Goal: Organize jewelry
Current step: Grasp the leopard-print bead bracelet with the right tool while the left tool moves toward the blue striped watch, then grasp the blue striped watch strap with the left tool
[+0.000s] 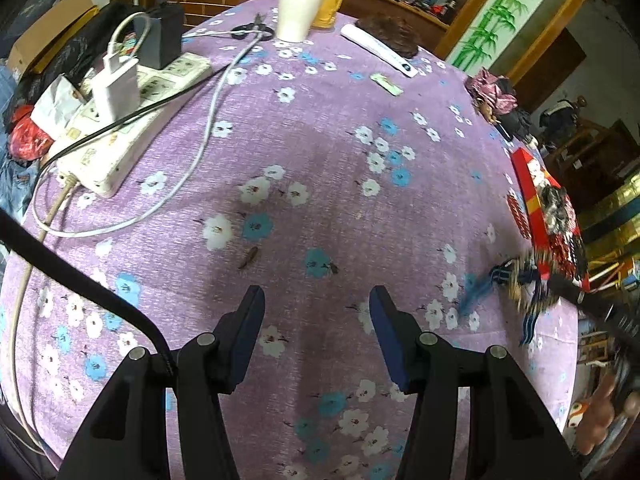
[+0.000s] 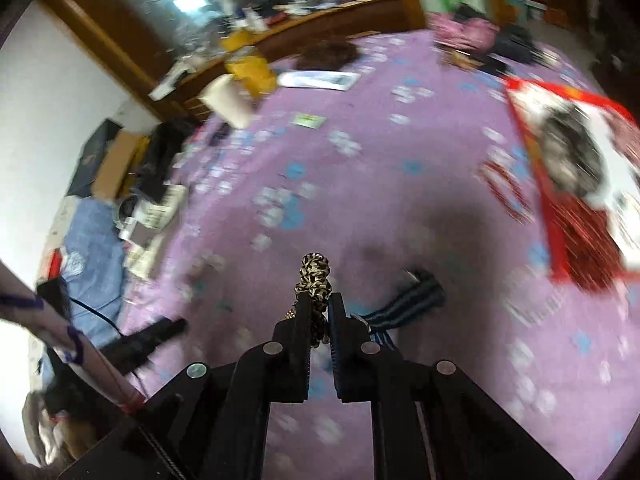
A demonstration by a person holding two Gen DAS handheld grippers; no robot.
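Observation:
My right gripper (image 2: pixel 319 300) is shut on a leopard-print fabric hair tie (image 2: pixel 315 276) and holds it above the purple floral tablecloth (image 2: pixel 360 200). A blue striped fabric band (image 2: pixel 408 300) lies on the cloth just right of the gripper; in the left wrist view it shows blurred (image 1: pixel 516 292) at the right edge. A red box (image 2: pixel 568 184) with dark jewelry pieces inside lies at the right; it also shows in the left wrist view (image 1: pixel 544 216). My left gripper (image 1: pixel 317 300) is open and empty over the cloth.
A white power strip (image 1: pixel 132 120) with plugs and cables lies at the left. A white paper cup (image 1: pixel 298 10), scissors (image 1: pixel 252 30), a white remote (image 1: pixel 380 50) and a brown hairy thing (image 1: pixel 388 34) are at the far side. A pink bundle (image 1: pixel 494 90) sits at the right edge.

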